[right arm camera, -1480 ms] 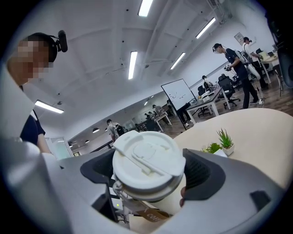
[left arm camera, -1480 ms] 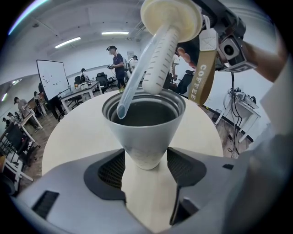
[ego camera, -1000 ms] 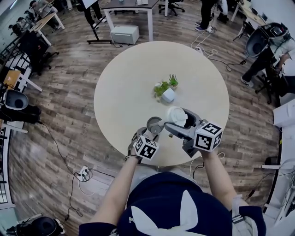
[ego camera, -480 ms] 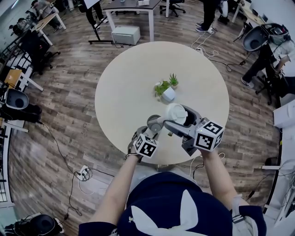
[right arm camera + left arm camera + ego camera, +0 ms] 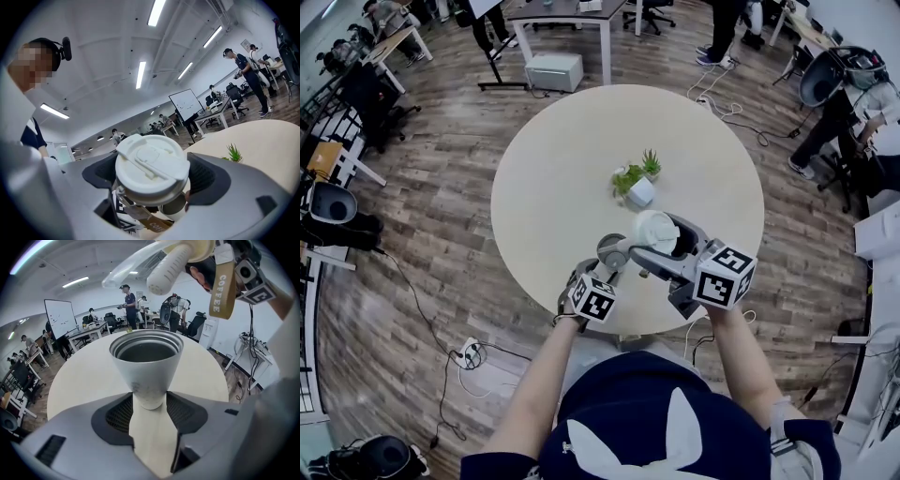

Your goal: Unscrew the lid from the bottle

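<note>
In the left gripper view the top edge cuts off most of the lid (image 5: 198,247), and in the right gripper view that lid hides nearly all of the bottle (image 5: 174,205) behind it.

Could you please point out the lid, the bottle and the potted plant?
lid (image 5: 150,164): right gripper view, its top face.
bottle (image 5: 149,375): left gripper view, outer wall.
potted plant (image 5: 643,194): head view, white pot.

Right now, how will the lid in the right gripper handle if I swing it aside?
The lid looks like stiff moulded plastic, so it likely won't deform in the right gripper. Its smooth round rim might twist in the grip. The strap hanging below it looks floppy and may swing.
</note>
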### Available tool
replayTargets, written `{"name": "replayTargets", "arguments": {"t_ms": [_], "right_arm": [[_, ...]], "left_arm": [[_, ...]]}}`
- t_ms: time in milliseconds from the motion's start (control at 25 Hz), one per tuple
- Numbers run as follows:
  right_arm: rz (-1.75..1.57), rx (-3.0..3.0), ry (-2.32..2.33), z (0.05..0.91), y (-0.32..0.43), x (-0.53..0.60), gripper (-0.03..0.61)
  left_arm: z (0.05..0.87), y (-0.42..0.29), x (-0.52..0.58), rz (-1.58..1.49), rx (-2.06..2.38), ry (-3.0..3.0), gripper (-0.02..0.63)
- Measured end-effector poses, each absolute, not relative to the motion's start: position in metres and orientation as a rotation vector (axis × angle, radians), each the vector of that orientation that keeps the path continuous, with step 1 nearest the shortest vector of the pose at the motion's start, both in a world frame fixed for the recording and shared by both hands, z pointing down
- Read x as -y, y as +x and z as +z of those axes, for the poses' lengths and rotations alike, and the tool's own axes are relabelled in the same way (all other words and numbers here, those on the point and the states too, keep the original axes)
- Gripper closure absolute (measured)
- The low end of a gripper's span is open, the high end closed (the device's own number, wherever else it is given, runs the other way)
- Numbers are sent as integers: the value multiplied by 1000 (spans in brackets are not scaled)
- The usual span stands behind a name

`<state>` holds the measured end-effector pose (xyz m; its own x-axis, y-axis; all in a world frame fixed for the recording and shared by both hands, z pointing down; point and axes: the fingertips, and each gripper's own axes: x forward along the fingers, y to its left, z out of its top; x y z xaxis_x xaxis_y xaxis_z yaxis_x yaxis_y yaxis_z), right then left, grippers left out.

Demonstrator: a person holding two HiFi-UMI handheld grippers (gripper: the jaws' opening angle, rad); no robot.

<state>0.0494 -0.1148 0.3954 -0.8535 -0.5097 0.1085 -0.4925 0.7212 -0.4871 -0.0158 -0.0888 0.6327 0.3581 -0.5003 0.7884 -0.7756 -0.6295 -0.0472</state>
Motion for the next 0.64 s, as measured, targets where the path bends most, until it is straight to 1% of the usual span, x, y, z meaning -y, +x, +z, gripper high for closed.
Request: {"name": "replayTargets", "arguments": {"t_ms": [200,440,640], "right_arm": [[-796,-2892,-836,393,50,115,124],[-790,-2895,-835,394,53,113,124],[-787,-2898,-827,392,56,112,124]], "left_arm": [[632,-18,87,1121,1147,2269,408],[634,-21,82,1128,1180,2260,487],[632,-24,82,1121,1218,2241,526]]}}
